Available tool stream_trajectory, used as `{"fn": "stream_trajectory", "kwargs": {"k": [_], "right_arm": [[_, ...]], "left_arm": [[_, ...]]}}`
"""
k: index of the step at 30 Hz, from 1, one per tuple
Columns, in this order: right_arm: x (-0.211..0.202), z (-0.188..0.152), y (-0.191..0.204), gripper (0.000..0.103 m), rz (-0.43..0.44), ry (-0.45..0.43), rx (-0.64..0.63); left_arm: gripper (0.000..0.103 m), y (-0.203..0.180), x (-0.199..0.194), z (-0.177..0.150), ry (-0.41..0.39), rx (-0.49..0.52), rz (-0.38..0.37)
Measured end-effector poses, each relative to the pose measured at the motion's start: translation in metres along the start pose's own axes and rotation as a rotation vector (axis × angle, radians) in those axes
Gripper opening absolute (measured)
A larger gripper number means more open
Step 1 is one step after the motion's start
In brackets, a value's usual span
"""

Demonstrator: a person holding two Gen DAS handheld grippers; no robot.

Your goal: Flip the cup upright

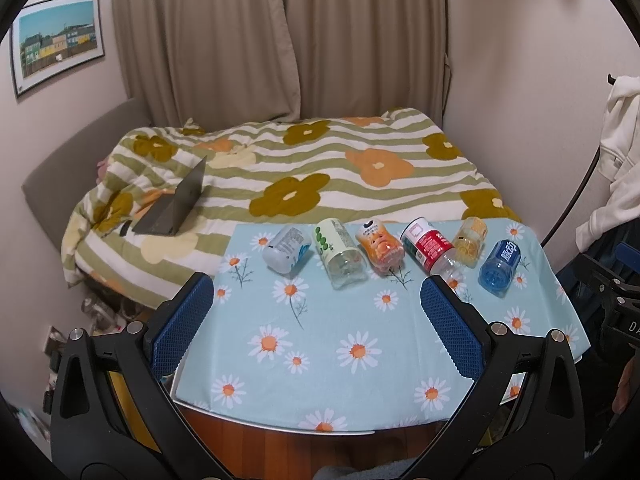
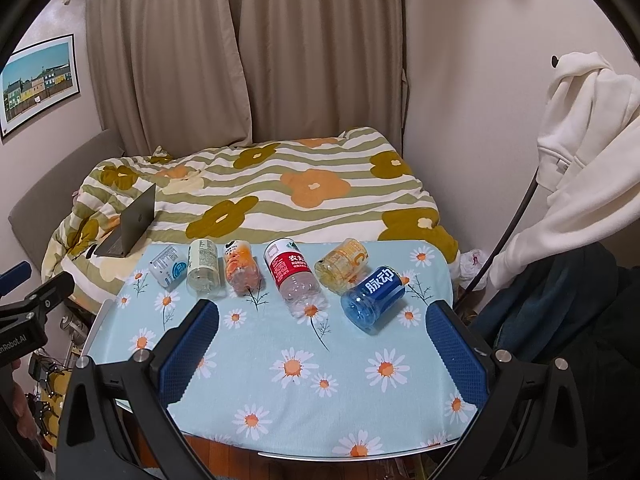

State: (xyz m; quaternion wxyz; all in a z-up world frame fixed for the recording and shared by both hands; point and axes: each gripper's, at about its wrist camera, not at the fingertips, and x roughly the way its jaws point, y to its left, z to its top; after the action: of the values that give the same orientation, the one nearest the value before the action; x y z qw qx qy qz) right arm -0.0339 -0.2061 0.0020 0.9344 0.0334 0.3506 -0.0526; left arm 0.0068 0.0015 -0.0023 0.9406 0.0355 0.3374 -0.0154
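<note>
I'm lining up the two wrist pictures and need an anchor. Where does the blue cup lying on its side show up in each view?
Left wrist: the blue cup lies at the right end of the row, right of centre, near the tablecloth's right edge.
Right wrist: the blue cup sits just right of centre, nearest the camera.
Shared landmark: the red-labelled cup, lying to its left.

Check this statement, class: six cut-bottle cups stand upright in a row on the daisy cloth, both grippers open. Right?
Not quite. The six cups, from the white one to the blue one, lie on their sides, as the right wrist view shows. Both grippers' jaws are open.
</note>
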Motion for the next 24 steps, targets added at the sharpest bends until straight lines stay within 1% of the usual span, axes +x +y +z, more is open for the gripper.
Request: {"fn": "stream_trajectory", "kwargs": {"k": [24], "right_arm": [[-0.0015,0.0013,0.0001,0.103,0.002,-0.002,0.001]], "left_arm": [[0.103,0.0002,0.0001,0.0007,0.003,0.003,-0.001]]}}
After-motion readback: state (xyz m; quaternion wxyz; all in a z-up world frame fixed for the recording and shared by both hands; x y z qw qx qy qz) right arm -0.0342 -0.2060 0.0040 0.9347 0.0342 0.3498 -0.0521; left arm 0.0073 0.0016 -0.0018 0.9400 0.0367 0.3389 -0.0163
